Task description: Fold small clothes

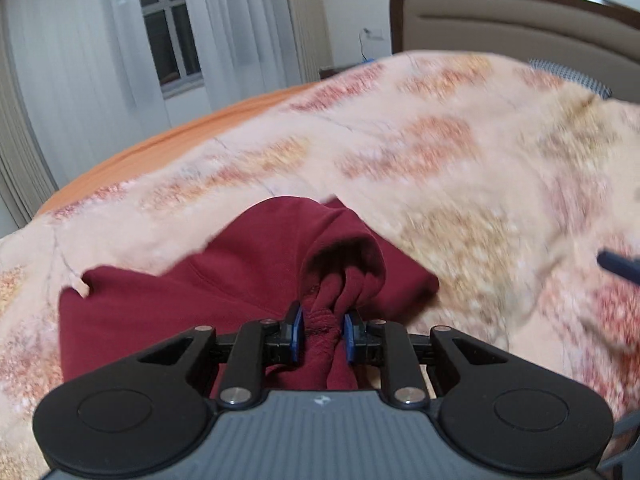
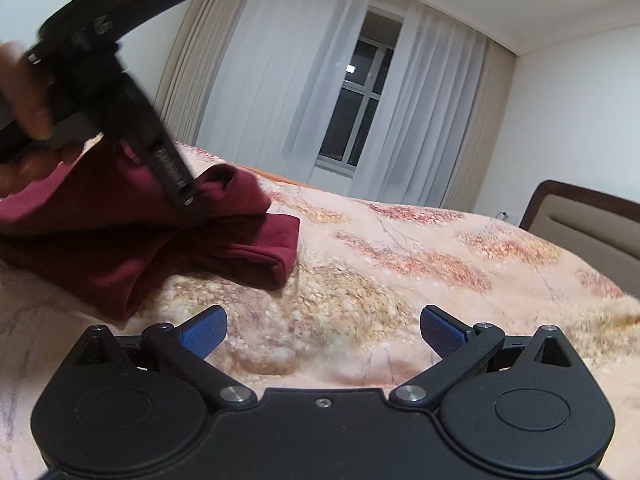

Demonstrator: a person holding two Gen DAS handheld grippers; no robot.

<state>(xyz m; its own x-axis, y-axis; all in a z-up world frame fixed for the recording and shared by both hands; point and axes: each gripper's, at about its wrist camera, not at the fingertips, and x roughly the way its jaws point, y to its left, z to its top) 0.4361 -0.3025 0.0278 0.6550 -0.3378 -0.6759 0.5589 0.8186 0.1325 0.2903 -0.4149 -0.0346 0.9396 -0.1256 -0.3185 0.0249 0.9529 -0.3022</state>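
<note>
A dark red garment (image 1: 248, 272) lies partly folded on the bed's floral blanket (image 1: 440, 152). My left gripper (image 1: 322, 326) is shut on a bunched part of the garment, with cloth squeezed between its blue pads and lifted off the rest. In the right wrist view the garment (image 2: 120, 248) sits at the left, with the left gripper (image 2: 120, 92) above it, held by a hand. My right gripper (image 2: 323, 330) is open and empty, low over the blanket (image 2: 400, 272), to the right of the garment. One tip of it shows in the left wrist view (image 1: 618, 266).
The bed has an orange sheet edge (image 1: 160, 140) at the far side and a padded headboard (image 1: 520, 20) to the right. A curtained window (image 2: 360, 104) stands beyond the bed. A wall socket with a cable (image 1: 370, 36) is by the headboard.
</note>
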